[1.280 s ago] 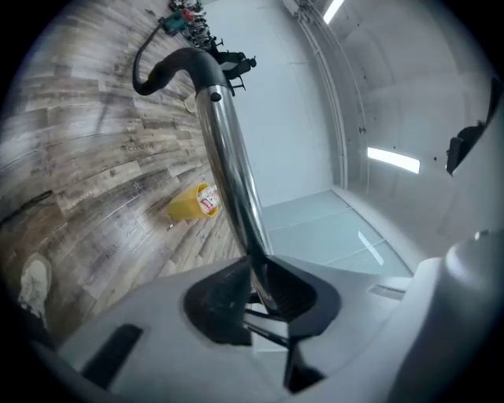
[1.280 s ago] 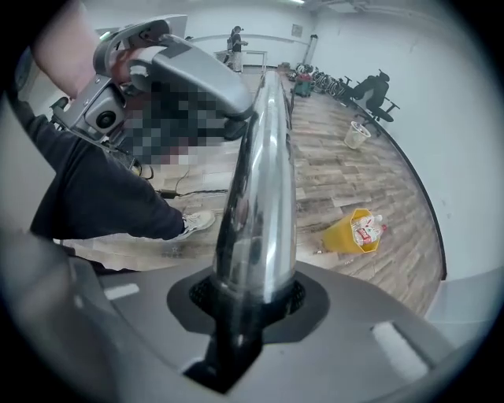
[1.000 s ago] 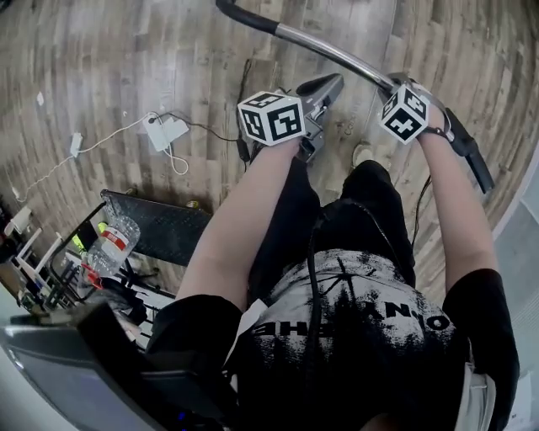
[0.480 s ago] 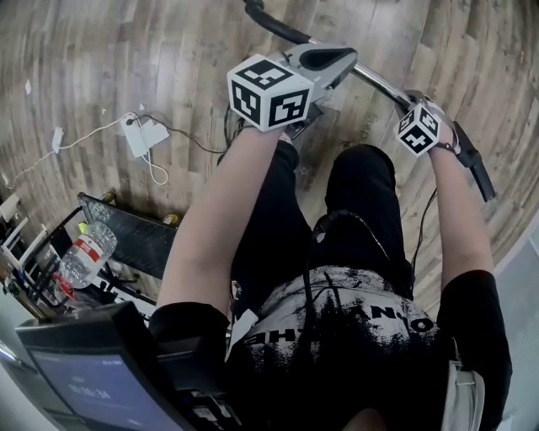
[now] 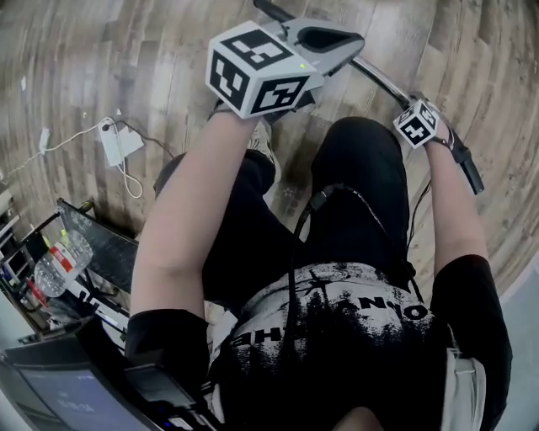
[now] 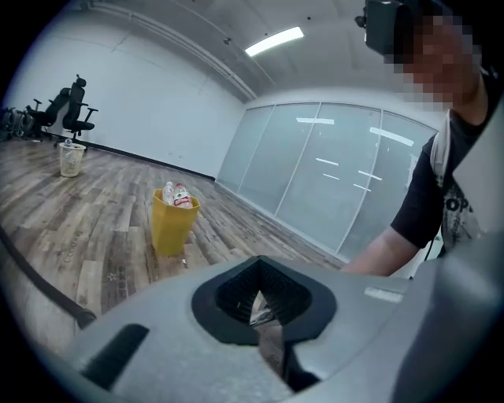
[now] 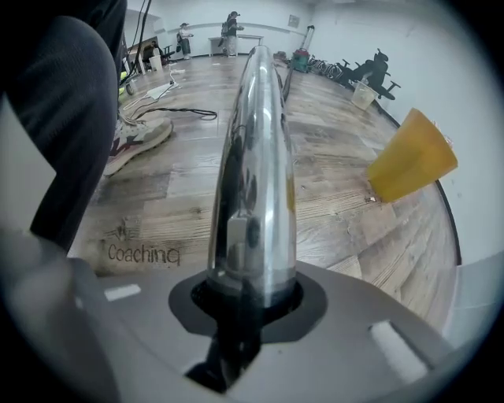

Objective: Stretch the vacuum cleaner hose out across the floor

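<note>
- A person stood on a wooden floor (image 5: 126, 59), seen from above, with a claw tool in each hand.
- The right claw (image 7: 250, 295) gripped the vacuum cleaner's shiny metal tube (image 7: 253, 173). Its jaws had just been closing on the tube.
- That claw pointed steeply down, probably so the rigid tube could be used as a handle to drag the hose along.
- The tube slanted above the floor in front of the person's knees, from the top of the head view down to the right.
- A black length, probably the hose (image 5: 271, 12), left the tube's far end at the top edge. How much of it lay stretched out could not be seen.
- The left claw (image 6: 262, 305) was shut tight with nothing in it. It was held high beside the tube without touching it, seemingly spare.
- A yellow bin (image 6: 172, 224) holding bottles stood well apart from the person.
</note>
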`<state>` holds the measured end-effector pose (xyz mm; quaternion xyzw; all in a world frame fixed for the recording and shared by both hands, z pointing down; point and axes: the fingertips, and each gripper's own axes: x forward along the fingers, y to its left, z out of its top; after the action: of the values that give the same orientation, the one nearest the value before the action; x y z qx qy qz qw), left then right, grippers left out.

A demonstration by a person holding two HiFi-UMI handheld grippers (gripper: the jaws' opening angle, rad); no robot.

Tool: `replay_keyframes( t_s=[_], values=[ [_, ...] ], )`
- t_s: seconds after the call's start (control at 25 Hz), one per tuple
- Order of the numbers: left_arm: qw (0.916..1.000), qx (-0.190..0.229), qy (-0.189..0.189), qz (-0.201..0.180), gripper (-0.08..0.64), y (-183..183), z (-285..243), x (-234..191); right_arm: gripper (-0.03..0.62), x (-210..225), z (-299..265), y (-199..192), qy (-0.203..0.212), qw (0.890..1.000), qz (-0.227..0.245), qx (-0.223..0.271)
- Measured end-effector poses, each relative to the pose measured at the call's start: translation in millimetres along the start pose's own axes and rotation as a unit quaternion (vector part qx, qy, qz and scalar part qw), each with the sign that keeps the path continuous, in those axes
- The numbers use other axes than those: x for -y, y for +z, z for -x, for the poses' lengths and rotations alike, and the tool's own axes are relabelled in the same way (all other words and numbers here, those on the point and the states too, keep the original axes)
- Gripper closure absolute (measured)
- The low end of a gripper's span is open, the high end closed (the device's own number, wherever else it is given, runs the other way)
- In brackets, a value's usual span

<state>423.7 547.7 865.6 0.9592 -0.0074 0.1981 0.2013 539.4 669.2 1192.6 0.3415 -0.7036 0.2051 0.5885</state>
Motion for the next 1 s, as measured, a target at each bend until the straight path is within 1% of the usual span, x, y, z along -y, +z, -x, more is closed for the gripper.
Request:
replay_keyframes(
  t_s=[0.08,0.2,0.4,0.52,0.6,0.8,0.92,1.0],
  values=[
    [1.0,0.003,-0.001,-0.002,0.56,2.9,-5.5,12.2,0.517,2.4,-6.8,-5.8,0.001,1.0,0.001,0.006],
    [0.9999,0.002,0.011,0.002,0.56,-0.9,-7.1,19.3,0.517,-1.0,-17.0,-8.9,0.008,1.0,0.001,0.014],
    [0.9992,-0.004,0.036,0.017,0.56,-8.7,-2.2,21.2,0.52,-18.8,-48.6,-19.4,0.046,0.999,-0.009,0.005],
    [0.9986,-0.002,0.048,0.023,0.56,-10.6,0.9,25.8,0.522,-24.0,-64.5,-24.6,0.058,0.998,-0.009,-0.002],
    [0.9985,-0.004,0.05,0.021,0.56,-12.3,2.8,31.2,0.522,-26.7,-71.8,-29.3,0.065,0.998,-0.006,-0.013],
    [0.998,-0.005,0.059,0.023,0.56,-19.7,13.4,37.5,0.515,-40.2,-93.8,-37.3,0.099,0.994,0.015,-0.046],
    [0.9974,-0.001,0.066,0.028,0.56,-23.6,20.0,38.0,0.505,-48.4,-104.1,-39.9,0.102,0.993,0.031,-0.053],
    [0.9973,0.002,0.067,0.03,0.56,-25.2,23.8,38.8,0.505,-47.6,-103.5,-49.8,0.102,0.992,0.032,-0.073]
  ],
)
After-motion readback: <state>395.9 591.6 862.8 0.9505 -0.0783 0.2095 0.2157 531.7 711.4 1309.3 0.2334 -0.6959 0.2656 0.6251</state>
